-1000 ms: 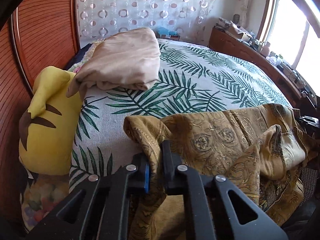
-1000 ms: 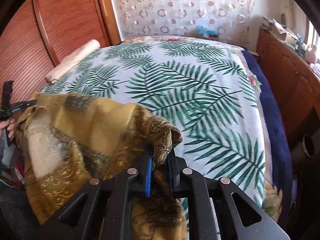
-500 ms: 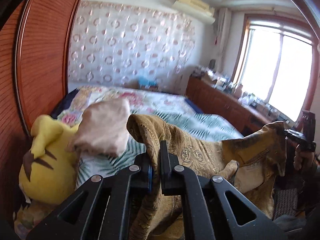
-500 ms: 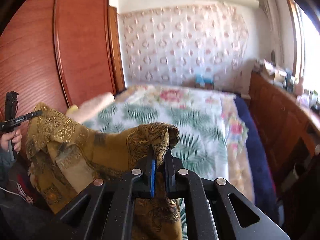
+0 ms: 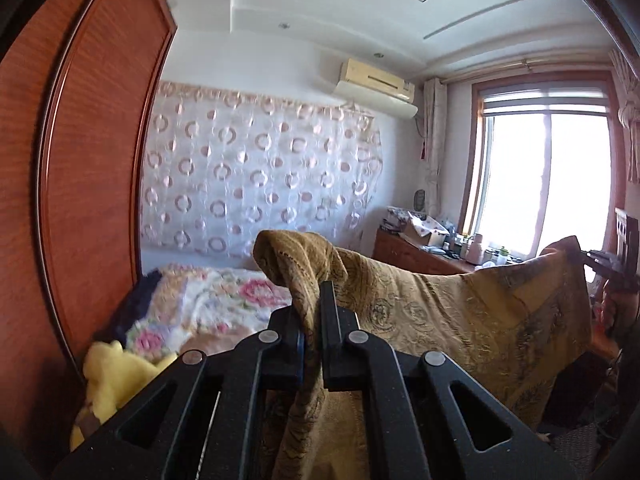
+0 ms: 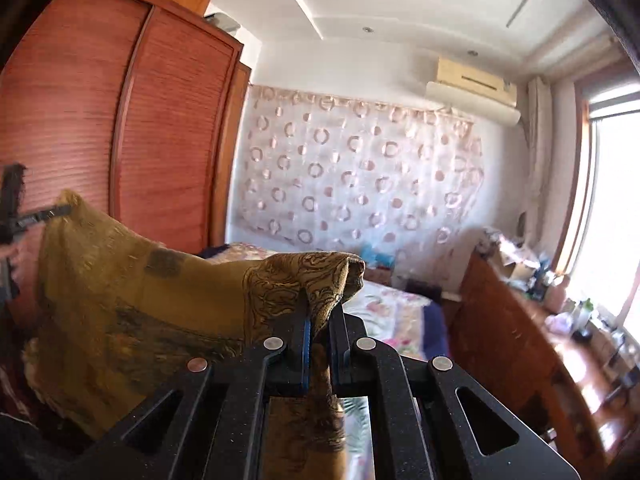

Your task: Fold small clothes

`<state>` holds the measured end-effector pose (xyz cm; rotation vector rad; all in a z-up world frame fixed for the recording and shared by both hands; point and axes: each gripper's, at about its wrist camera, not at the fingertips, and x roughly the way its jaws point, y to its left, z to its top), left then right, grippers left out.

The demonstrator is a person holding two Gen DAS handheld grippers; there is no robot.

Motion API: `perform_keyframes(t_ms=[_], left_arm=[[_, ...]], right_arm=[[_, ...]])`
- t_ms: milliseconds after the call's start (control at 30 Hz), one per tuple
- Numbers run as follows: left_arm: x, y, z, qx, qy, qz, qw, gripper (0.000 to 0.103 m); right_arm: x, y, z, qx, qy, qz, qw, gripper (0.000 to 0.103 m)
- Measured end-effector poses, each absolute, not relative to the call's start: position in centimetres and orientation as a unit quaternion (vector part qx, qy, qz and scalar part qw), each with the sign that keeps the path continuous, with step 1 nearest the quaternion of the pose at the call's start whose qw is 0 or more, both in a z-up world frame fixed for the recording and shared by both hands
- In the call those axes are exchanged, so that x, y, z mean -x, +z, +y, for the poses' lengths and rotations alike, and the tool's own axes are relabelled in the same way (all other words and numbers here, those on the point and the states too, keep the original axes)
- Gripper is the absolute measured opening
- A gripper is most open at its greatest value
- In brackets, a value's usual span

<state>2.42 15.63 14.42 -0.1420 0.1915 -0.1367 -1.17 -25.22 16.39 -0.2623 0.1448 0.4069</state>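
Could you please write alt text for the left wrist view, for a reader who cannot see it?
The left gripper has its jaws shut on a corner of a mustard-gold patterned fabric garment, which stretches in the air to the right gripper at the far right. Behind it are a floral-covered bed, a red-brown wooden wardrobe and a bright window.

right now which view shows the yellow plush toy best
The left wrist view: the yellow plush toy sits at lower left beside the wooden wardrobe, partly cut off by the left tongs. The right wrist view shows none of it.
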Motion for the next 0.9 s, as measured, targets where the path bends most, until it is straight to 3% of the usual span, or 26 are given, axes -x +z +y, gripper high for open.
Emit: perform_keyframes(t_ms=[133, 300, 567, 767, 833, 900], left_arm=[[-5.3, 16.2, 16.0, 0.060, -0.051, 0.084, 0.993, 0.006], [-10.5, 15.0, 16.8, 0.056, -0.030, 0.114, 0.991, 0.006], [-19.5, 3.9, 17.2, 0.033, 0.006, 0.228, 0.973, 0.006], [-24.0, -1.1, 16.6, 0.019, 0.026, 0.262, 0.965, 0.006], [-25.2, -1.6, 16.4, 0.013, 0.023, 0.277, 0.960, 0.013], [-25.5, -2.3, 16.6, 0.029, 0.019, 0.292, 0.956, 0.042]], right_arm=[[-1.7, 18.3, -24.9, 0.123, 0.194, 0.081, 0.970, 0.006], [-6.6, 16.6, -21.6, 0.098, 0.191, 0.100, 0.972, 0.006], [-18.2, 7.6, -15.8, 0.123, 0.174, 0.214, 0.953, 0.006], [-25.7, 1.5, -11.9, 0.131, 0.142, 0.271, 0.943, 0.006], [-27.6, 0.0, -10.8, 0.118, 0.129, 0.289, 0.941, 0.010], [-28.6, -0.4, -10.0, 0.122, 0.111, 0.301, 0.939, 0.022]])
